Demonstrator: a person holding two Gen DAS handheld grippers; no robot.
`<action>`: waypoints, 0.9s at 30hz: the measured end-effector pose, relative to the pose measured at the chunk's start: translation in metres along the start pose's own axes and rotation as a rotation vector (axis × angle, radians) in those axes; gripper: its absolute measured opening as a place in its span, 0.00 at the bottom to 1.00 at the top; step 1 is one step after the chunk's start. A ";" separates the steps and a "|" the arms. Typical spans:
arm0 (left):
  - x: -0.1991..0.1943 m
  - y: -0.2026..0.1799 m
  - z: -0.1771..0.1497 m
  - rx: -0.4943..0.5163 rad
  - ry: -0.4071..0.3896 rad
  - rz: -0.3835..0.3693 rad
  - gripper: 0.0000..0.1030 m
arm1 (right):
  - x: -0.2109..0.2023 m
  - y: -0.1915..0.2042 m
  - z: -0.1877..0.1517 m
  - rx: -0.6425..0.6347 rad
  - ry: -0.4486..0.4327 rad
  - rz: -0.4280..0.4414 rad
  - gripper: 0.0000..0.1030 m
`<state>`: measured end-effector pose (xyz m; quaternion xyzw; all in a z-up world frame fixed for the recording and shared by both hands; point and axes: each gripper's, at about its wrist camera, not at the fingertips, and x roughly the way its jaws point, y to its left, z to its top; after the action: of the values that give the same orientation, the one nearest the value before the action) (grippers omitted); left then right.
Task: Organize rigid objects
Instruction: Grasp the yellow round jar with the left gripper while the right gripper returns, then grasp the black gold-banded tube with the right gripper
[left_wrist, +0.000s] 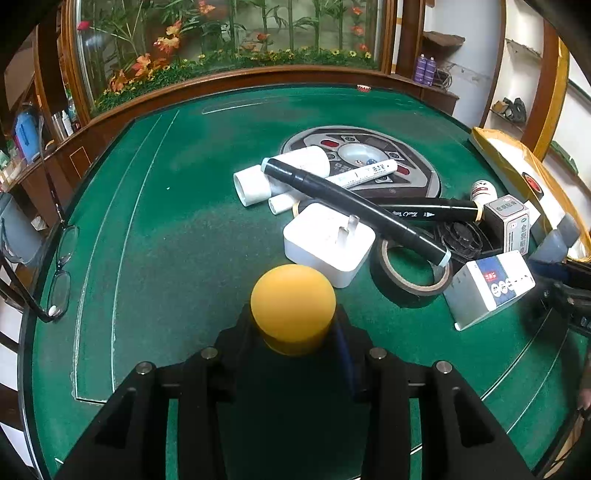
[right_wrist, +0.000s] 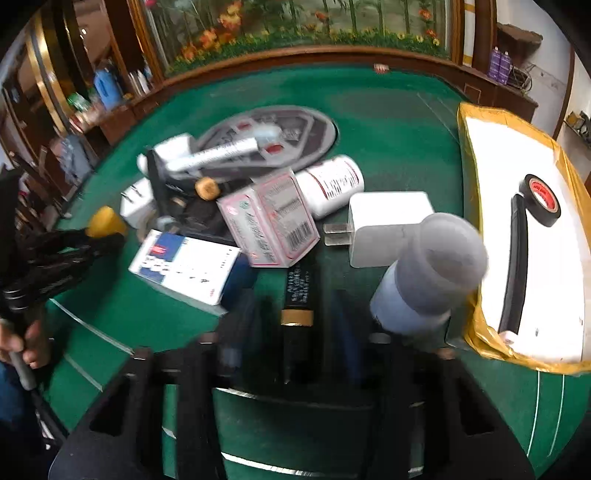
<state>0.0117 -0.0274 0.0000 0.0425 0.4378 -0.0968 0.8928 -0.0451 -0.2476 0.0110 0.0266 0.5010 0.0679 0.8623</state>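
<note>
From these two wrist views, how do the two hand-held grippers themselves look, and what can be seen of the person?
Both hand-held grippers are matte black. The left hand-held gripper has angular, ribbed finger arms with round silver bolt heads and blue strips on the inner faces. The right hand-held gripper has the same black build, blurred here. In the right wrist view a hand grasps a grey handle; blue clothing shows below it.

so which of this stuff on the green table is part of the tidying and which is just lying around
Part of the job:
- yellow ball, gripped by the left gripper
- black marker, between the right gripper's jaws
- white plug
- tape roll
- blue-and-white box
- white tray

Just lying about:
- glasses
- flower display
</note>
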 end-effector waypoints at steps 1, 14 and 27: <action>0.000 0.000 0.000 0.002 -0.002 0.000 0.39 | -0.001 0.001 0.000 -0.005 -0.008 -0.020 0.21; -0.010 -0.007 -0.004 0.019 -0.056 0.081 0.39 | -0.025 -0.010 -0.032 0.072 -0.035 0.067 0.17; -0.029 -0.016 -0.009 0.026 -0.151 0.142 0.38 | -0.029 -0.010 -0.045 0.088 -0.045 0.129 0.17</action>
<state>-0.0160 -0.0381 0.0180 0.0779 0.3641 -0.0418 0.9272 -0.0972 -0.2632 0.0125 0.0982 0.4812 0.1007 0.8653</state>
